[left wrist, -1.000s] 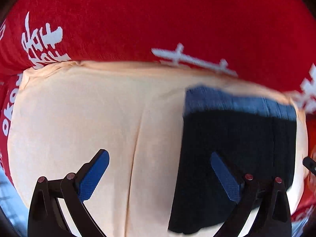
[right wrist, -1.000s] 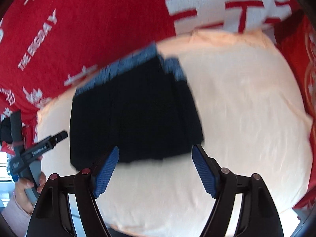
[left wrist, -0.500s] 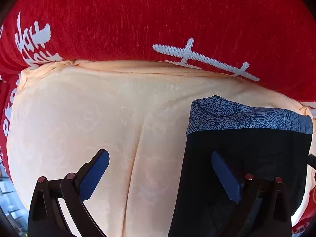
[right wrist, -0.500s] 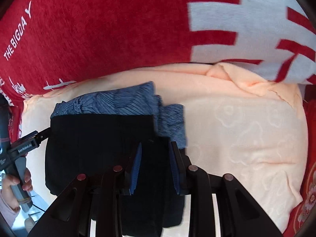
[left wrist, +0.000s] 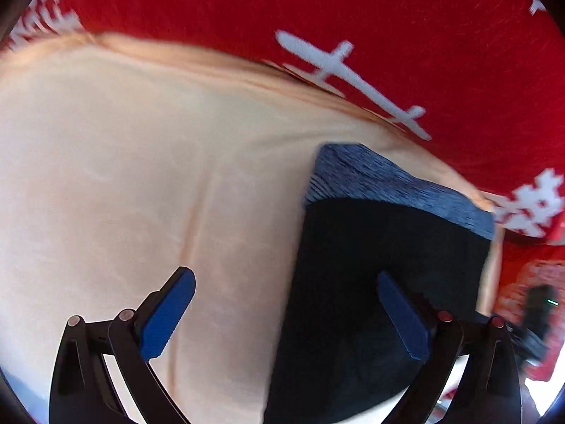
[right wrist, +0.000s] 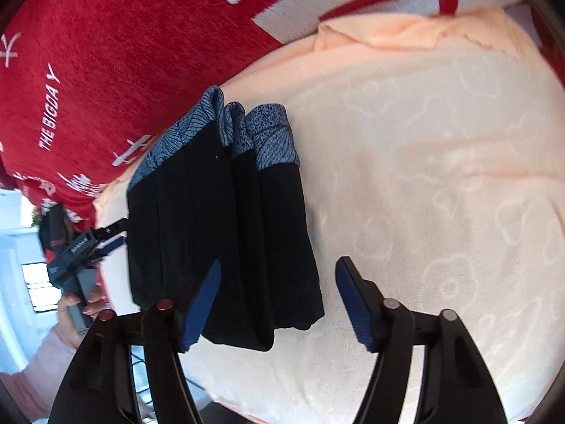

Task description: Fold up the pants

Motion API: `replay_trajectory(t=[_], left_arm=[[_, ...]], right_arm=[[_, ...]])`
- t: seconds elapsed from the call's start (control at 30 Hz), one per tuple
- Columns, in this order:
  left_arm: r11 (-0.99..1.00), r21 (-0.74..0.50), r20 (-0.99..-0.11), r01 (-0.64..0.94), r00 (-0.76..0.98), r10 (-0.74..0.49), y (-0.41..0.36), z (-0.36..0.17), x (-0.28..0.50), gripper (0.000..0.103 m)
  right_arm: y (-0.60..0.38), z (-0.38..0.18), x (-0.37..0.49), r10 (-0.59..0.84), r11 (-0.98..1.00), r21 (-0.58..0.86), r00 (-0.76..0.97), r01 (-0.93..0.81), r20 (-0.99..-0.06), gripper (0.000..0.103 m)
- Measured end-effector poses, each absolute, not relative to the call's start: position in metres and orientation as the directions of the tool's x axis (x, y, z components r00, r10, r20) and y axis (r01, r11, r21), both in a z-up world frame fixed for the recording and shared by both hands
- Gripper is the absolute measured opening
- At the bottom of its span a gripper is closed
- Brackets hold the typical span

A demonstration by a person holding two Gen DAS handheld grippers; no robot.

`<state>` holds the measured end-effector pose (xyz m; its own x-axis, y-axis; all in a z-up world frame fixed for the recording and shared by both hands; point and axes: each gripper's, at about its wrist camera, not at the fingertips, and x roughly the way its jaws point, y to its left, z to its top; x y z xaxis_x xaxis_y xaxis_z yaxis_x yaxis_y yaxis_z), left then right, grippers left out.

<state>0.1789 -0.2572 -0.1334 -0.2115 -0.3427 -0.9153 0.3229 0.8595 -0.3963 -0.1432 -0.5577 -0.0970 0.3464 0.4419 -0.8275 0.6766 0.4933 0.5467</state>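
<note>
Left wrist view: black folded pants with a blue patterned waistband (left wrist: 381, 282) flat on a peach, cloud-embossed cloth (left wrist: 141, 176), right half of frame. Long axis running from bottom edge up and slightly right, waistband at the far end, toward a red blanket with white lettering (left wrist: 353, 17). Left gripper (left wrist: 286, 312) jaws wide apart, nothing held; right-hand finger (left wrist: 402, 318) hovering over the black fabric, left-hand finger over bare cloth. Slight motion blur.

Right wrist view: same pants (right wrist: 226, 233) left of centre, folded into several lengthwise layers, long axis near-vertical in frame, waistband far, cuff end near. Right gripper (right wrist: 279, 300) jaws just been opening, now well spread, gripping nothing; left-hand finger (right wrist: 201, 304) over the cuff end, right-hand one over bare cloth (right wrist: 441, 176). Left gripper (right wrist: 113, 236) at the pants' left edge, held by a hand in a pink sleeve (right wrist: 76, 314). Red blanket (right wrist: 123, 53) behind.
</note>
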Motion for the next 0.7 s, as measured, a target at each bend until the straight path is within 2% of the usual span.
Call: replay_trajectory(t=[0.1, 0.3, 0.4, 0.57, 0.7], left_arm=[[0.807, -0.494, -0.864, 0.324, -0.280, -0.417, -0.257, -0.137, 0.180, 0.103], [0.728, -0.558, -0.824, 0.398, -0.371, -0.428, -0.272, -0.148, 0.179, 0.103], [0.703, -0.567, -0.819, 0.431, -0.389, -0.422, -0.280, -0.153, 0.173, 0.103], [0.679, -0.584, -0.808, 0.446, -0.397, -0.435, -0.300, -0.162, 0.163, 0.103], [0.671, -0.529, -0.849, 0.520, -0.339, -0.406, -0.313, -0.160, 0.154, 0.103]], right_arm=[[-0.566, -0.109, -0.148, 0.501, 0.432, 0.609, 0.385, 0.665, -0.775, 0.080], [-0.580, -0.128, -0.146, 0.586, 0.356, 0.716, 0.453, 0.601, -0.672, 0.080], [-0.584, -0.138, -0.137, 0.615, 0.370, 0.729, 0.436, 0.576, -0.657, 0.080], [-0.577, -0.157, -0.118, 0.699, 0.354, 0.788, 0.417, 0.503, -0.581, 0.080], [-0.571, -0.160, -0.099, 0.723, 0.379, 0.807, 0.400, 0.452, -0.564, 0.081]])
